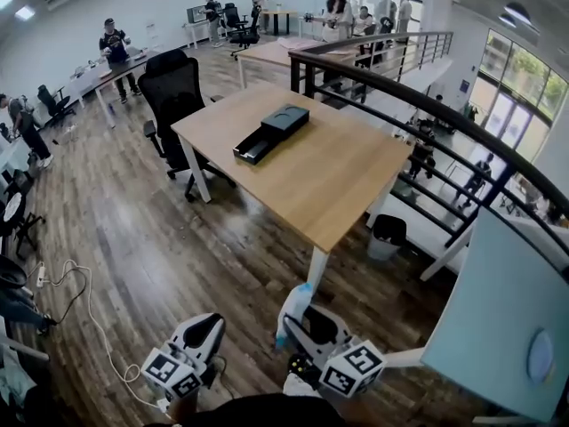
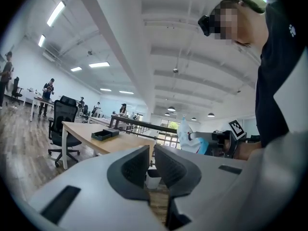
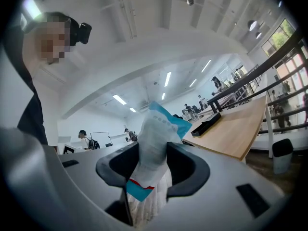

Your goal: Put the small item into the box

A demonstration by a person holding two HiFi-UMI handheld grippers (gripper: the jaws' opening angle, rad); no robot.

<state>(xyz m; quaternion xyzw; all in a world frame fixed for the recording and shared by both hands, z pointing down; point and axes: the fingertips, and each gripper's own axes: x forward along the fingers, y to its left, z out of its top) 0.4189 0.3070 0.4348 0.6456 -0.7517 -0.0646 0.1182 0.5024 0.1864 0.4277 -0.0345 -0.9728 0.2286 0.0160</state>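
Gripper on the left [image 1: 207,322] is empty, its jaws nearly together, likely kept free to steady the box [image 1: 274,132], which sits on the worktop [image 1: 347,194], well apart. Right gripper [image 1: 308,326] clamps the packet [image 1: 293,308] upright, apparently for carrying it over.

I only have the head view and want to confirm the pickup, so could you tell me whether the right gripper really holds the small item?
Observer: Yes; its own view shows the right gripper closed on a white-and-blue packet that sticks out past the jaws.
Operator: Thank you; is the left gripper carrying anything?
Observer: No; the left gripper view shows the left gripper with jaws close together and nothing between them.
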